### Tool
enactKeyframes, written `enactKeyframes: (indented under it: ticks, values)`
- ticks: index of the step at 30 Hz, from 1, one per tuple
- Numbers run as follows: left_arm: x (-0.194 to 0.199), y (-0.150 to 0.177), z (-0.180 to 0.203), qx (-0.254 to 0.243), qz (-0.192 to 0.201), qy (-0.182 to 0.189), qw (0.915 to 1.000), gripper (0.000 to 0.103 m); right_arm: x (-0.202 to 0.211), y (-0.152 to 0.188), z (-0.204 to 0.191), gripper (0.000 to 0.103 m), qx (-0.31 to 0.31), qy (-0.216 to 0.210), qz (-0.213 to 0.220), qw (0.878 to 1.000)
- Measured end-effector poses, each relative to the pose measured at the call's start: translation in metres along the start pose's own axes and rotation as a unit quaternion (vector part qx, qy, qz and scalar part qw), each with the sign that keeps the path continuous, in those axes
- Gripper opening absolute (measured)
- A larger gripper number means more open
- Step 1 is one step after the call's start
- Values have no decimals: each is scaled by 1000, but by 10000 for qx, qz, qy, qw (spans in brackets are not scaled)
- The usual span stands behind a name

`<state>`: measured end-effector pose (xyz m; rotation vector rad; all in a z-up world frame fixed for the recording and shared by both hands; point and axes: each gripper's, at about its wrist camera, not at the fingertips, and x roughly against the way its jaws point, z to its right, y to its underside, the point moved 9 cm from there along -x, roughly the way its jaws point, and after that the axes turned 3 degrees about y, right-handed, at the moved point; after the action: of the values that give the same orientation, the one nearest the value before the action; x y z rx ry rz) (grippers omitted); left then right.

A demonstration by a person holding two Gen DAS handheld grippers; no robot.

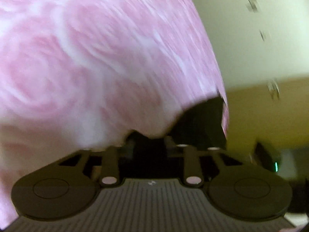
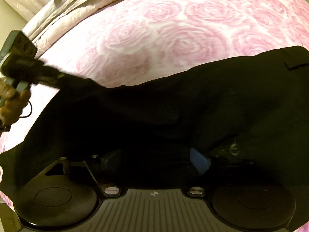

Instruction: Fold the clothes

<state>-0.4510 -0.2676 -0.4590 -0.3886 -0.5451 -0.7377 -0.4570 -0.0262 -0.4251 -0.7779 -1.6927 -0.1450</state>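
Note:
A black garment lies spread across a bed with a pink rose sheet. In the right wrist view a hand holds my left gripper at the far left. Its tips are shut on the garment's raised left corner. In the left wrist view my left gripper has its fingertips hidden. A dark fold of the black garment sits just ahead of them against the blurred pink sheet. My right gripper stands low over the garment's near edge with jaws wide. A blue pad shows amid dark cloth.
Crumpled pale bedding is bunched at the far edge of the bed. A pale wall and a yellowish surface show to the right in the left wrist view. A dark device with a green light sits low there.

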Motion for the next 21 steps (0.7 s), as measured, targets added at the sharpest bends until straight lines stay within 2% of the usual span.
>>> enactKeyframes:
  ticks: [3,5,7,8,10,13,15,17,18,21]
  values:
    - [28,-22,-14,194,666,-221,9973,10,1,1,0,85,-70,10,37,10000]
    - [43,-24,-15,129,743,-392,9964,10,2,1,1,85,-134,4,55,9999]
    - [58,-26,-16,62,810,-550,9952,17,3,2,1,85,-206,55,56,9998]
    - [59,-18,-10,-20,694,-441,9966,21,4,2,1,85,-275,94,72,9996]
    - [60,-2,3,-186,461,-223,9985,22,7,4,2,85,-446,182,121,9988]
    - [37,30,23,-520,-11,39,9986,27,11,12,6,85,-594,308,164,9976]
    - [22,45,15,-622,-161,-243,9976,27,17,16,15,85,-702,384,268,9964]
    - [16,52,-5,-589,-144,-831,9947,23,27,19,32,85,-870,648,340,9935]
    - [19,52,-7,-539,-64,-897,9945,20,34,19,42,85,-1027,785,366,9909]
    - [32,48,-7,-472,130,-1107,9926,24,52,22,70,85,-1393,1095,400,9834]
